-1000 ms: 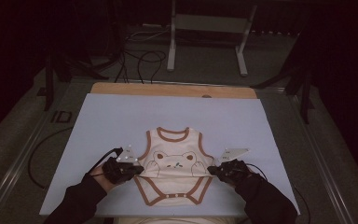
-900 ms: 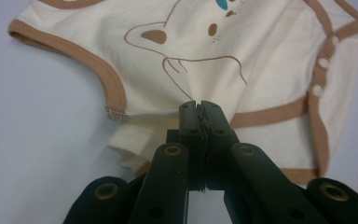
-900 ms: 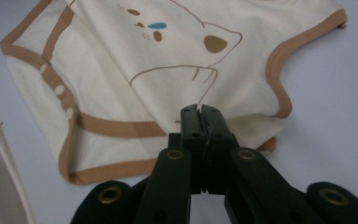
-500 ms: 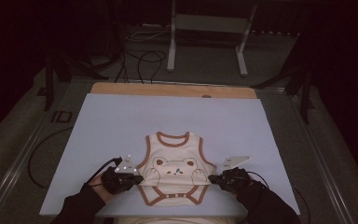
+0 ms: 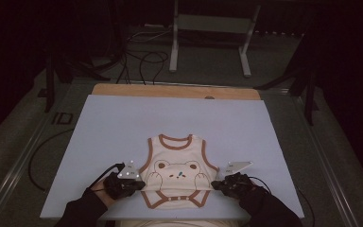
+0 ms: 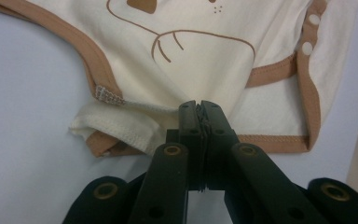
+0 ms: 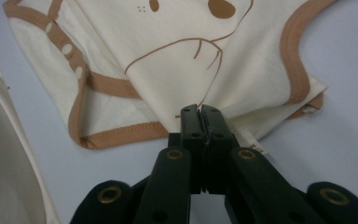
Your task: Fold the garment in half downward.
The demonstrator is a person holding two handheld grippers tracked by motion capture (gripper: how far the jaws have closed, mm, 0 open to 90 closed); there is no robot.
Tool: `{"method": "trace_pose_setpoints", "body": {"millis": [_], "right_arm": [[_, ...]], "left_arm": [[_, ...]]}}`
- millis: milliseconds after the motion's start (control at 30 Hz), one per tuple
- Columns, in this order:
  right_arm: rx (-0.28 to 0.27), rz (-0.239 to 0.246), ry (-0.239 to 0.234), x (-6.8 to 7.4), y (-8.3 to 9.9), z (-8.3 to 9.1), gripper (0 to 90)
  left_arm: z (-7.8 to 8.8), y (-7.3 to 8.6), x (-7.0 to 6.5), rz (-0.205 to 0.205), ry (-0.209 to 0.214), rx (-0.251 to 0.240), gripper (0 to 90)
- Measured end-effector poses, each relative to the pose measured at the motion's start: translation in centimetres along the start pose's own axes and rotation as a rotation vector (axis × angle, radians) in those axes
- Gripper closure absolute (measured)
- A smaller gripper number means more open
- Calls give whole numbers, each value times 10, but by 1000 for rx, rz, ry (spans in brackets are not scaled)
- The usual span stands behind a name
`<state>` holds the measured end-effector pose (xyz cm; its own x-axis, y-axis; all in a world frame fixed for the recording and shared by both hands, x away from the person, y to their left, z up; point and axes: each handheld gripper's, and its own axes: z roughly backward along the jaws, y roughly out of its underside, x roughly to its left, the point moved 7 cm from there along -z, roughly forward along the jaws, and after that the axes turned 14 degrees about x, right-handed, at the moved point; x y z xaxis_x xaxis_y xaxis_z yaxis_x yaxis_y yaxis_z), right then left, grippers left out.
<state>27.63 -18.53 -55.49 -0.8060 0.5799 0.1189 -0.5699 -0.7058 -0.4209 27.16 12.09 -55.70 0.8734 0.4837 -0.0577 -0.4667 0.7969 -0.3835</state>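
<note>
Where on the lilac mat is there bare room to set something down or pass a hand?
Bare mat runs from the bodysuit neckline to the wooden strip, and along both sides beyond the grippers. Crowded: the near edge, where the left gripper and right gripper pinch the bodysuit's sides.

Baby bodysuit (image 5: 177,175) lying flat on the worktop (image 5: 123,123), near its front edge.
Left gripper (image 5: 134,185) at its left side, right gripper (image 5: 220,185) at its right.

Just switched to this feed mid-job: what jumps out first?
A cream baby bodysuit with brown trim and a bear drawing lies face up near the front edge of the pale blue mat. The left gripper and right gripper pinch its two sides, jaws shut on the fabric. A wooden board edges the mat's far side.
</note>
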Motion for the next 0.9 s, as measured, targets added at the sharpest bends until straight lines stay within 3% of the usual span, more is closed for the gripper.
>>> {"method": "trace_pose_setpoints", "body": {"millis": [200, 600, 733, 900], "right_arm": [[19, 6, -3, 0, 2, -7, 893], [4, 18, -6, 0, 3, -8, 884], [-7, 16, -21, 0, 2, -4, 872], [-46, 16, -22, 0, -2, 5, 761]], "left_arm": [[-4, 1, 1, 1, 13, -7, 891], [-4, 2, 2, 9, 32, -18, 876], [-3, 1, 1, 14, 47, -24, 825], [2, -1, 1, 13, 44, -43, 685]]}}
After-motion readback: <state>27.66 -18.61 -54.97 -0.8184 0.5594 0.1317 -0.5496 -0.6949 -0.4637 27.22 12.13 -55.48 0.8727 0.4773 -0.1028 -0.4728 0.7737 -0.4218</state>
